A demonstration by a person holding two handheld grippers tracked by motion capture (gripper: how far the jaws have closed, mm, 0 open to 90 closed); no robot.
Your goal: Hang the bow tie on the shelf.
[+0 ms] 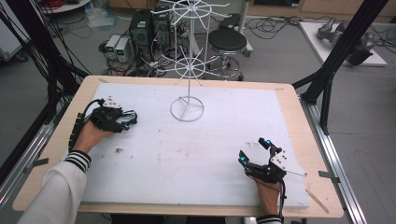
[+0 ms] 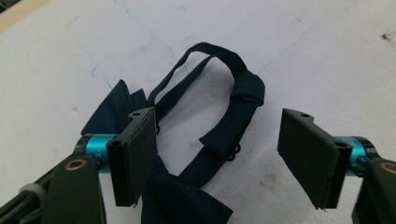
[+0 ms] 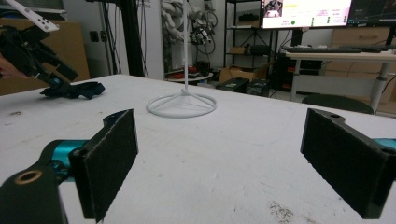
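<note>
The left claw (image 2: pixel 219 154) hovers low over a dark blue bow tie (image 2: pixel 187 140) lying flat on the white surface (image 1: pixel 196 154) at its left side; its jaws are wide apart, gripping nothing. The right claw (image 3: pixel 219 163) is wide open and empty.

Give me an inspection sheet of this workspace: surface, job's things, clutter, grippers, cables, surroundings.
Surface: white board on a wooden table, faint stains.
Job's things: dark blue bow tie with looped strap, lying flat; white wire rack standing mid-board.
Clutter: nothing seen.
Grippers: left gripper over the bow tie, jaws apart, pads not pressing it; right gripper open, nothing between its jaws.
Cables: one trails from each gripper.
Surroundings: stool, computer towers, floor cables.
</note>
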